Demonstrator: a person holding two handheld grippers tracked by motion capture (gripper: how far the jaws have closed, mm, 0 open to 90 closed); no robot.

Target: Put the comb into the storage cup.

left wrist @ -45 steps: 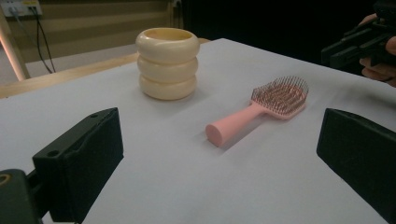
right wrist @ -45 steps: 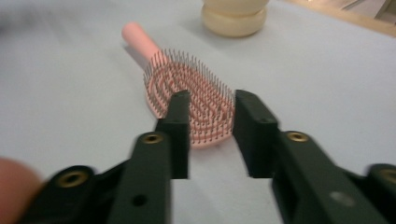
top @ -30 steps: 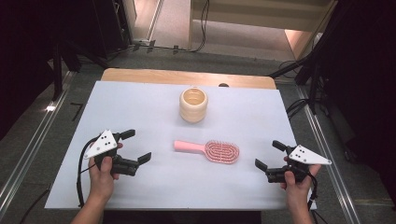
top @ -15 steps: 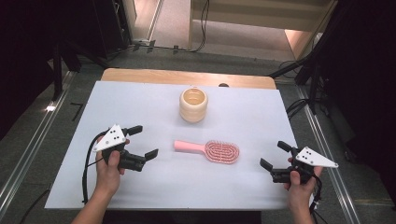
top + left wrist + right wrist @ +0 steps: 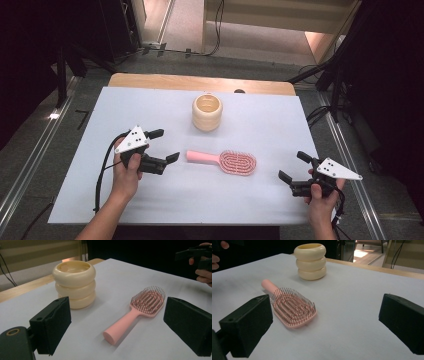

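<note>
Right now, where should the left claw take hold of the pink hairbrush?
On the handle, coming from its free end: it is a slim round bar lying flat and pointing toward the left claw, whose open jaws are already lined up; the bristled head is wider.

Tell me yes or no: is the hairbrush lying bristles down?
No, the pink hairbrush lies flat on the table with its bristles pointing up.

A white-covered wooden table [image 5: 280,125] stands on grey floor [image 5: 250,45]; dark stands [image 5: 340,65] and cables [image 5: 217,30] flank it, with warm light falling beyond.
</note>
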